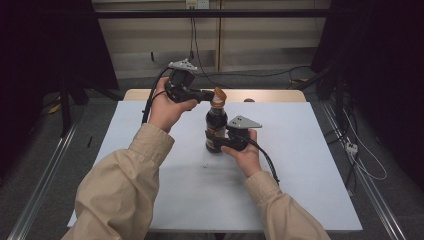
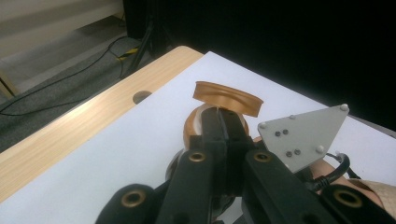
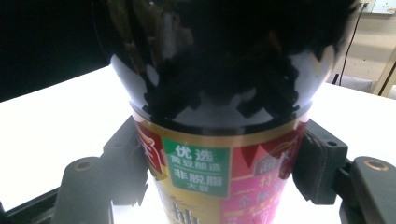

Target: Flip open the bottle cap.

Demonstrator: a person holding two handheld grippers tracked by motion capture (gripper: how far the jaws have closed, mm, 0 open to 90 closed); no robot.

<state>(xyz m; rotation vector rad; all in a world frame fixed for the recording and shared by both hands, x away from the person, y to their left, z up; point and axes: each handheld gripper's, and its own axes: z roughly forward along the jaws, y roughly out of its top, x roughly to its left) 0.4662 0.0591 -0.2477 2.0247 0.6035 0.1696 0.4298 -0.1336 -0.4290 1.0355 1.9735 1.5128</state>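
Observation:
A dark sauce bottle (image 1: 216, 127) with a red and gold label stands upright near the middle of the white table (image 1: 310, 165). My right gripper (image 1: 216, 143) is shut on its lower body from the right. In the right gripper view the pads (image 3: 317, 161) press both sides of the bottle (image 3: 219, 93) at the label. The orange cap (image 1: 218, 96) has its flip lid (image 2: 228, 97) tilted up. My left gripper (image 1: 210, 95) reaches in from the left, jaws shut together, tips (image 2: 223, 114) against the cap's top below the lid. Whether they pinch anything is hidden.
A wooden strip (image 1: 270, 95) with a round hole (image 2: 141, 97) runs along the table's far edge. Cables (image 1: 250, 75) lie on the floor beyond it, and dark stands flank both sides. The right gripper's grey plate (image 2: 301, 135) sits close beside the left jaws.

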